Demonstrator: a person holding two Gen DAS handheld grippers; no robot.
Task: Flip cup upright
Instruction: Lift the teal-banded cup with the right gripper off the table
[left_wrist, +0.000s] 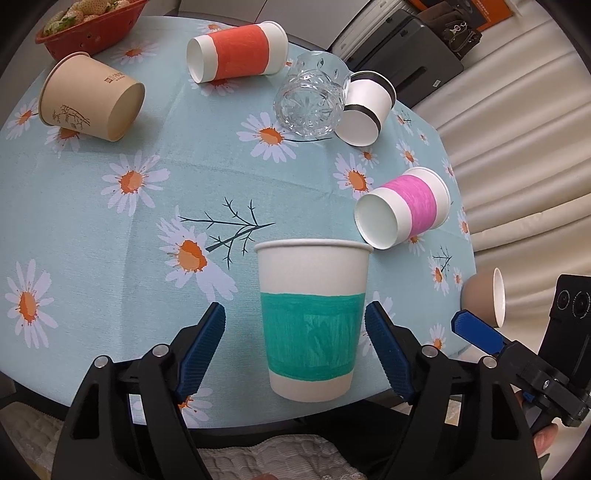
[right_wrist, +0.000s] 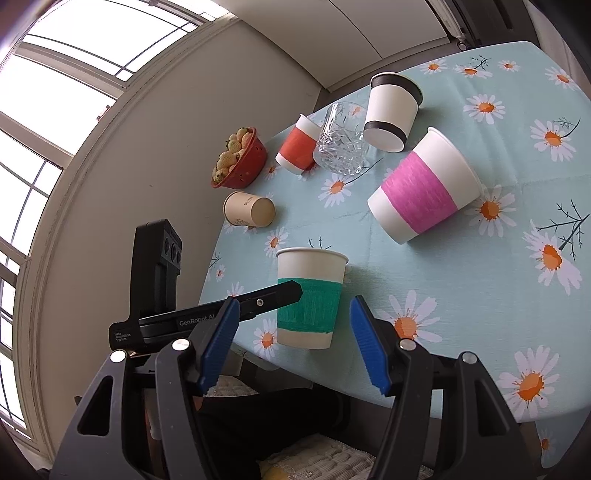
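Observation:
A white paper cup with a green band stands upright near the table's front edge; it also shows in the right wrist view. My left gripper is open, its blue fingers on either side of the cup with small gaps. My right gripper is open and empty, just in front of the table edge near the same cup. A pink-banded cup lies on its side right of the green cup.
An orange-banded cup, a tan cup, a black-banded cup and a glass tumbler lie on the daisy tablecloth. A red basket of strawberries sits at the back left. Another tan cup lies at the right edge.

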